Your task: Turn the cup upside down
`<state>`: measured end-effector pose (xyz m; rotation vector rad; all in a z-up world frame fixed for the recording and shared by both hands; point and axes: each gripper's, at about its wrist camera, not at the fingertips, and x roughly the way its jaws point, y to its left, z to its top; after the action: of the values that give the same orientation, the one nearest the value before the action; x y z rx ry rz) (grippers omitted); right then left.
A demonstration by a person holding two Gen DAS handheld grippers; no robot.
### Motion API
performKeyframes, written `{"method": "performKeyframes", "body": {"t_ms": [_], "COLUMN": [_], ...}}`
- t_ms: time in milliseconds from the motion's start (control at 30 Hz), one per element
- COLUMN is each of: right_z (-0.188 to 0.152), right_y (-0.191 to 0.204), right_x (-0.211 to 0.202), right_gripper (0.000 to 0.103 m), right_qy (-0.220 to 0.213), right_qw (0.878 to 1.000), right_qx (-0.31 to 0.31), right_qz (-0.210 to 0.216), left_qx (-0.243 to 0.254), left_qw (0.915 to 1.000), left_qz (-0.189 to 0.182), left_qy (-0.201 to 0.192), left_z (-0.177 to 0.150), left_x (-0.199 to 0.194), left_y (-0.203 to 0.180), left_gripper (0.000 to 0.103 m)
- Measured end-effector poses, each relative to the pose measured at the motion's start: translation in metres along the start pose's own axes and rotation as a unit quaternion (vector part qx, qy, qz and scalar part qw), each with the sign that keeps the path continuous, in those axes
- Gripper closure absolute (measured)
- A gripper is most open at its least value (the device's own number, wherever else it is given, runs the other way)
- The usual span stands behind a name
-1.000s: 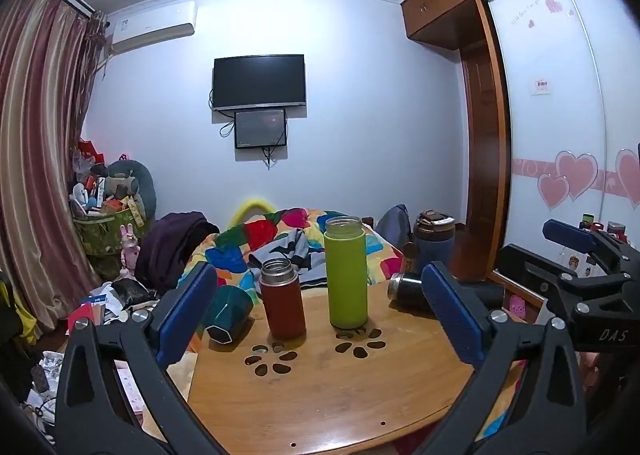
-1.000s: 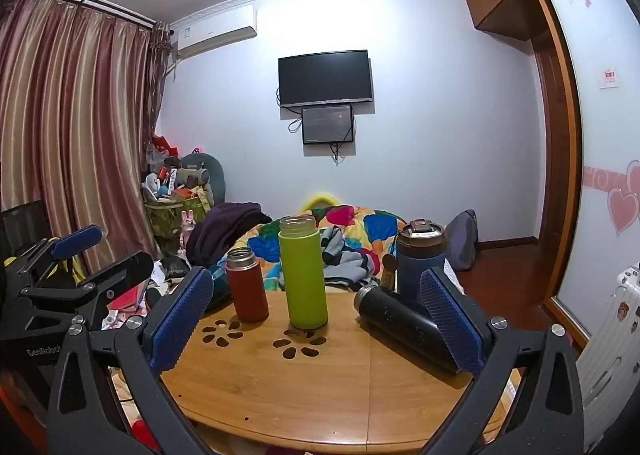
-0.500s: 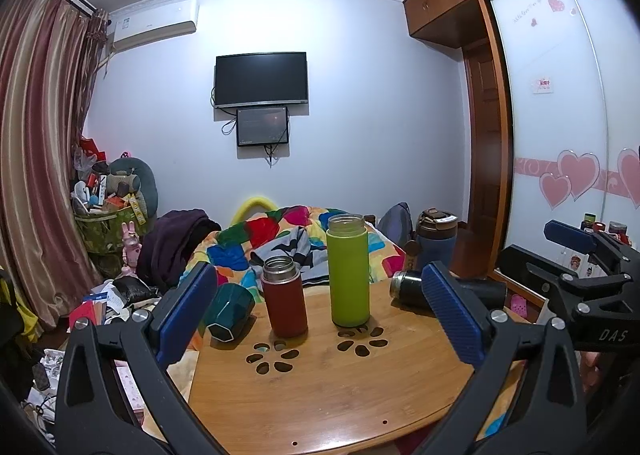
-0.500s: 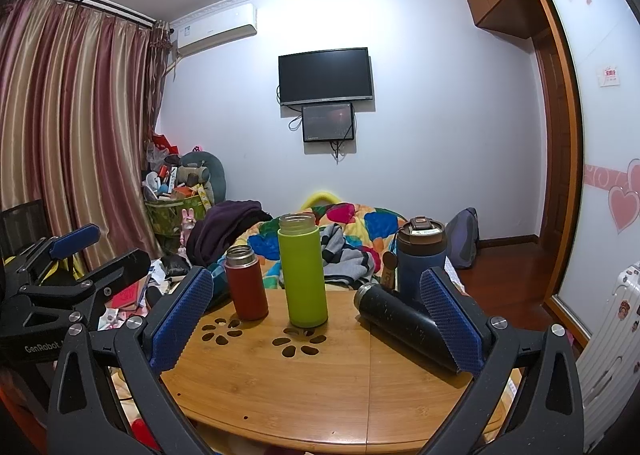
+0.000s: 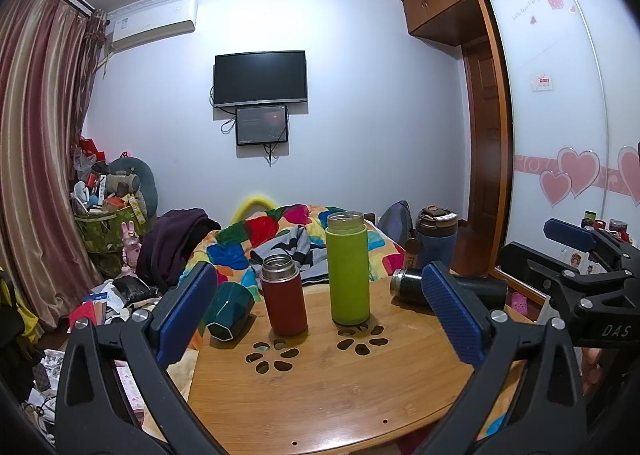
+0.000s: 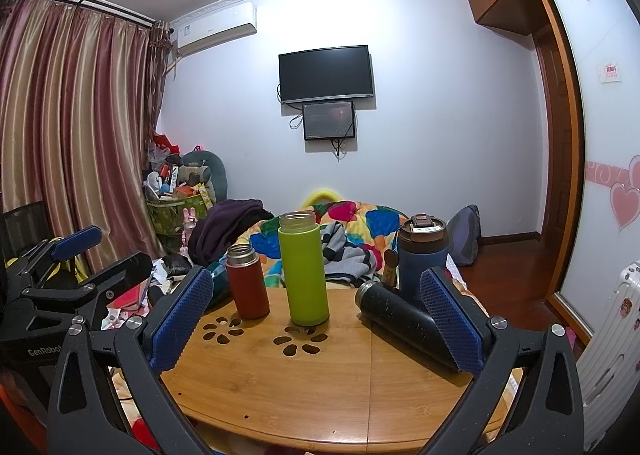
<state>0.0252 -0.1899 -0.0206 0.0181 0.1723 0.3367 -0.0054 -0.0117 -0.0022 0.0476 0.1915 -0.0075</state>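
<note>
Little is changed since earlier: both views are nudged slightly. Left tool (image 5: pixel 316 309) and right tool (image 6: pixel 316 313) are held released; green cup (image 5: pixel 347 267), at 12 o'clock on the counter (image 5: pixel 332 383), is untouched.

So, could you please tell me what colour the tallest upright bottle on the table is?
Lime green bottle, shown best in the right wrist view.

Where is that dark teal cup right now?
The teal cup lies on its side at the table's left edge, just left of the red flask, in the left wrist view.

Black frames, blue ribbed fingers (image 5: pixel 186 311), silver screws.
</note>
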Motion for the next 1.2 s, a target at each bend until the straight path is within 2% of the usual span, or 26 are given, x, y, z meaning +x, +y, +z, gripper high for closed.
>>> {"method": "performKeyframes", "body": {"t_ms": [900, 1200], "right_z": [-0.002, -0.007], "right_y": [0.001, -0.007], "right_x": [0.0, 0.011], "right_gripper": [0.0, 0.0], "right_qy": [0.004, 0.014], "right_qw": [1.0, 1.0], "right_qx": [0.004, 0.009], "right_qz": [0.003, 0.006], "left_qx": [-0.003, -0.004], "left_qw": [0.9999, 0.9998], "left_qz": [-0.005, -0.005], "left_qy": [0.013, 0.018], "left_z": [-0.003, -0.005], "left_x": [0.008, 0.012], "left_y": [0.001, 0.004], "left_gripper": [0.0, 0.0]}}
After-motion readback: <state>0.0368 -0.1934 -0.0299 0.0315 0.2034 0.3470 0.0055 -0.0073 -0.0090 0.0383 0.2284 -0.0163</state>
